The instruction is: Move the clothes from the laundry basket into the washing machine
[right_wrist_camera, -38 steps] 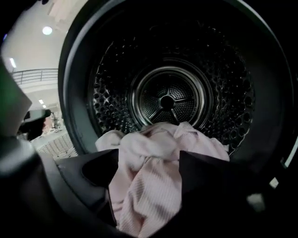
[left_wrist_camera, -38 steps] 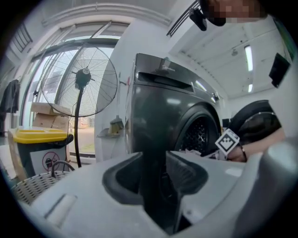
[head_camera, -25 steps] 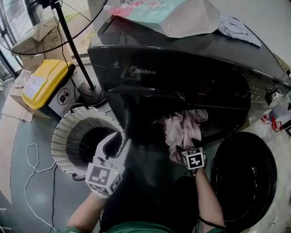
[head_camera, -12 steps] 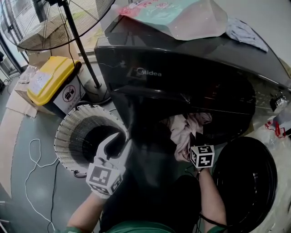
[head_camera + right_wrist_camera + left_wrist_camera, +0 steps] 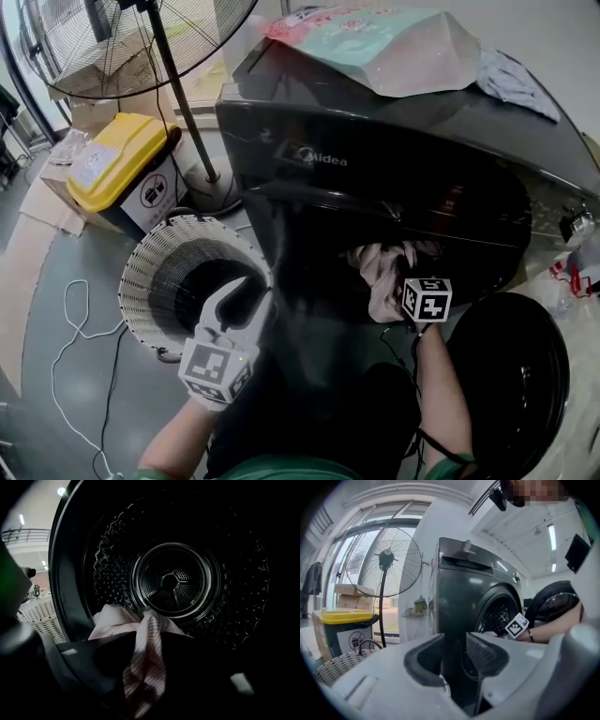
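The dark washing machine (image 5: 375, 178) stands open, and a pink striped garment (image 5: 380, 267) lies in its mouth. My right gripper (image 5: 405, 283) is at that opening; its jaws are opening, with the garment (image 5: 115, 618) still caught in the narrow gap between them and trailing into the steel drum (image 5: 173, 581). In its own view the right gripper (image 5: 145, 667) shows as dark jaws either side of the striped cloth. My left gripper (image 5: 246, 295) hangs open over the near rim of the white laundry basket (image 5: 155, 272), holding nothing. In its own view the left gripper (image 5: 454, 651) faces the machine's side.
The round machine door (image 5: 511, 366) hangs open at the lower right. A yellow-lidded bin (image 5: 112, 169) and a standing fan (image 5: 178, 94) are left of the machine. A soft pouch (image 5: 394, 47) and a cloth (image 5: 516, 70) lie on top. A white cable (image 5: 75, 319) loops on the floor.
My right gripper has risen toward the drum mouth, lifting the pink garment that hung below the opening up into it. The left gripper has stayed over the basket.
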